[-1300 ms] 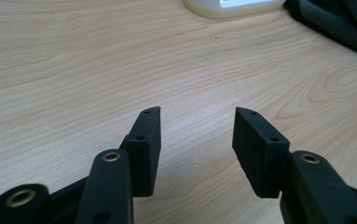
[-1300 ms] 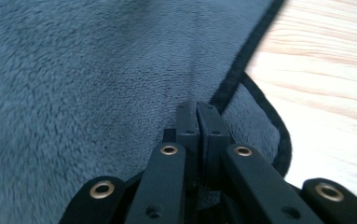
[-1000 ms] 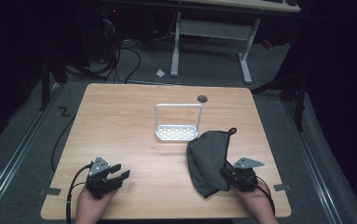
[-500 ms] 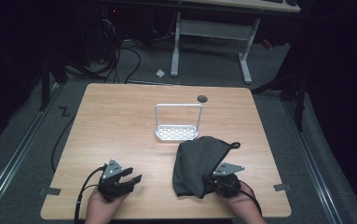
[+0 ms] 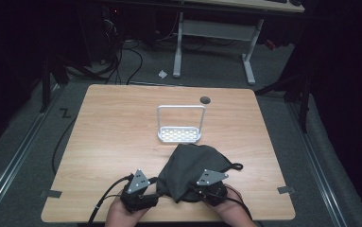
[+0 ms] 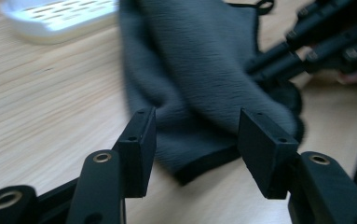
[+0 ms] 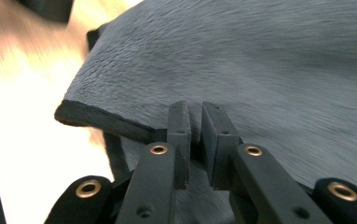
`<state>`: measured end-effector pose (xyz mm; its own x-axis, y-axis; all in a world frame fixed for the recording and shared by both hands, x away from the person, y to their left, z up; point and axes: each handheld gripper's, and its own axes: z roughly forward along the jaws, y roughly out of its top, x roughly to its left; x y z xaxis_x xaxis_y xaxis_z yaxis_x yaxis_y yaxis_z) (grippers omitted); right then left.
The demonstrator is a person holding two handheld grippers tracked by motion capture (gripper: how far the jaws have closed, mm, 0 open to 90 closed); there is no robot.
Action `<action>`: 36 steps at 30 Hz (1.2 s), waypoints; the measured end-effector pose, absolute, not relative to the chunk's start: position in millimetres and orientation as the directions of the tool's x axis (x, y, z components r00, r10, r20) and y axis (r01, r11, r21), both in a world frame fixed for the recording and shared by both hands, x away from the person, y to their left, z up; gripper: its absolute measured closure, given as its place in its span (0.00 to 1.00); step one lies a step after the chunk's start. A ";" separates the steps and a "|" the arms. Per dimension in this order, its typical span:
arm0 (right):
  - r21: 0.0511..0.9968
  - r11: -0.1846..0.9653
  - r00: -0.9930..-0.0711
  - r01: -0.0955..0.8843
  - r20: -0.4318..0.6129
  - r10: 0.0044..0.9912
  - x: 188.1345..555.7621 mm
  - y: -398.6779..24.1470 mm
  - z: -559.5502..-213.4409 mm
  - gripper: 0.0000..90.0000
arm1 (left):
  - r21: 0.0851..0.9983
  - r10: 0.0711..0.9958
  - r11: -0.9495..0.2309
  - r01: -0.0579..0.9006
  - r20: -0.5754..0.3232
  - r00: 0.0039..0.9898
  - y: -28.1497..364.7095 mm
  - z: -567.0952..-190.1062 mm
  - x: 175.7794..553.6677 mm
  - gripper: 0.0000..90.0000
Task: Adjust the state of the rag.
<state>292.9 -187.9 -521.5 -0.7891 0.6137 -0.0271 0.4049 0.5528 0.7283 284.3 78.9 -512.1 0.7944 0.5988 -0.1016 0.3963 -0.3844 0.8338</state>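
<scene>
A dark grey cloth (image 5: 188, 163) lies bunched at the table's near middle, just in front of a white rack (image 5: 179, 135). My right gripper (image 5: 182, 191) comes in from the right and pinches the cloth's thick hem (image 7: 120, 122) between its nearly closed pads; those jaws have just been opening a little, with the hem still between them. My left gripper (image 5: 153, 187) sits close on the left, open, its jaws having just been opening wider. In the left gripper view the cloth's (image 6: 199, 79) lower corner lies just beyond the left gripper's (image 6: 197, 140) tips, untouched.
The wooden table (image 5: 112, 132) has a round cable hole (image 5: 205, 100) near its far edge. The white rack (image 6: 55, 18) stands upright at the middle. Both hands sit at the near edge. Beyond the table is a dark floor with cables and a desk frame.
The right hand has carried the cloth leftward toward the near middle. The left hand has moved right to meet it. The cloth now lies lower and more spread out.
</scene>
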 end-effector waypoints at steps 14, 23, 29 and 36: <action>0.757 0.430 -0.698 0.493 0.048 0.715 284.1 -227.2 -515.4 0.76 | 0.807 0.552 -0.479 0.347 -0.031 0.833 29.4 -525.0 275.3 0.42; 0.700 0.523 -0.740 0.486 0.011 0.673 283.8 -211.3 -528.6 0.74 | 0.790 0.597 -0.495 0.361 0.008 0.802 35.6 -529.5 278.7 0.87; 0.692 0.547 -0.742 0.472 -0.024 0.670 283.0 -210.5 -527.8 0.89 | 0.824 0.670 -0.392 0.409 -0.049 0.741 63.7 -518.9 291.2 0.92; 0.687 0.557 -0.745 0.466 -0.034 0.666 284.6 -211.8 -527.3 0.95 | 0.847 0.751 -0.285 0.449 -0.094 0.654 107.8 -509.2 306.1 0.92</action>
